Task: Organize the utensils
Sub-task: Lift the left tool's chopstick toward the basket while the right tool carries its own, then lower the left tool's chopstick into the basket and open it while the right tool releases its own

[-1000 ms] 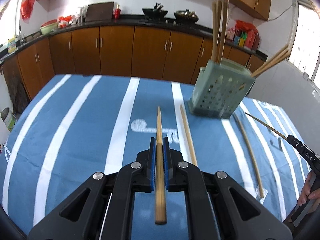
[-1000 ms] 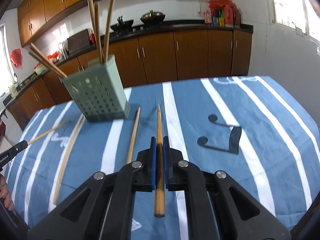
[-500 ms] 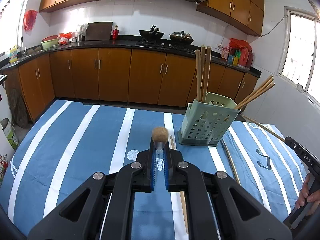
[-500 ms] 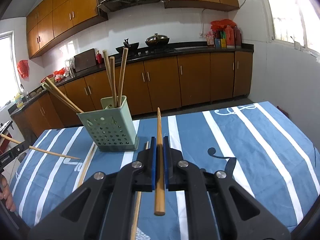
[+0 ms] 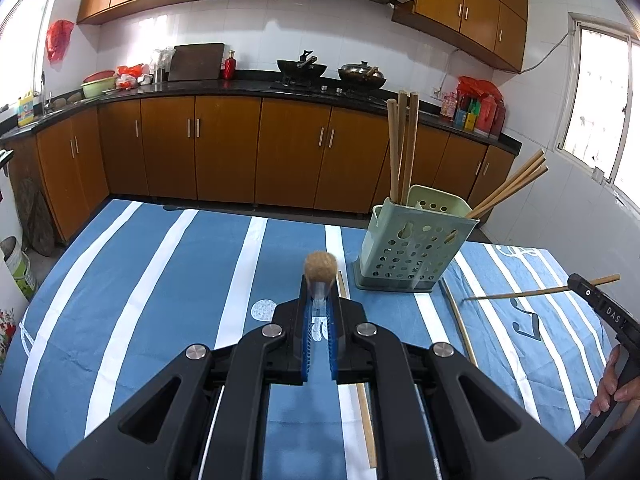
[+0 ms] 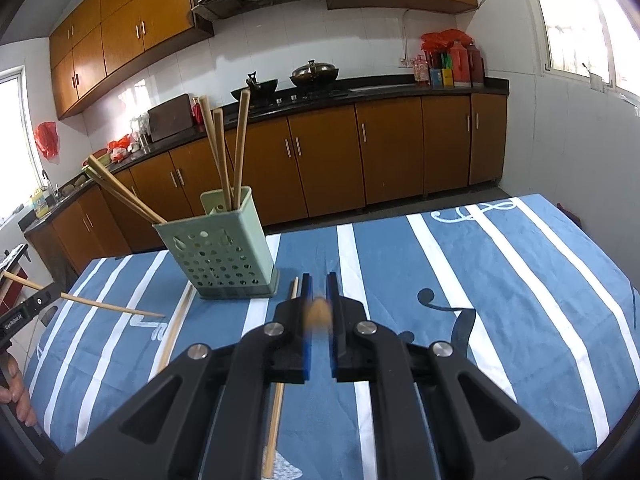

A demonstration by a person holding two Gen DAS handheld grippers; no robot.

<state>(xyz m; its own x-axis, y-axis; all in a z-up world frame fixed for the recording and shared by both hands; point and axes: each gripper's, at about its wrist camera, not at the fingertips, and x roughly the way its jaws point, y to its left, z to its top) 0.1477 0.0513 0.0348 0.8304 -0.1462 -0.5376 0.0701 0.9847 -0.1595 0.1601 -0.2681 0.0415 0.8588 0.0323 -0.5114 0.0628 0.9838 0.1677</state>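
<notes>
Both held chopsticks have tipped from lengthwise to end-on since the earlier frame. We see the left tongs clenched on one chopstick, the right tongs on another chopstick, above the surface. Step: carrying. Next, we judge: aim tips into green holder.

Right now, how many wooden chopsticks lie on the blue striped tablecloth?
2. One chopstick runs under the left gripper; the other lies beside the pale green perforated holder. Others may hide.
</notes>
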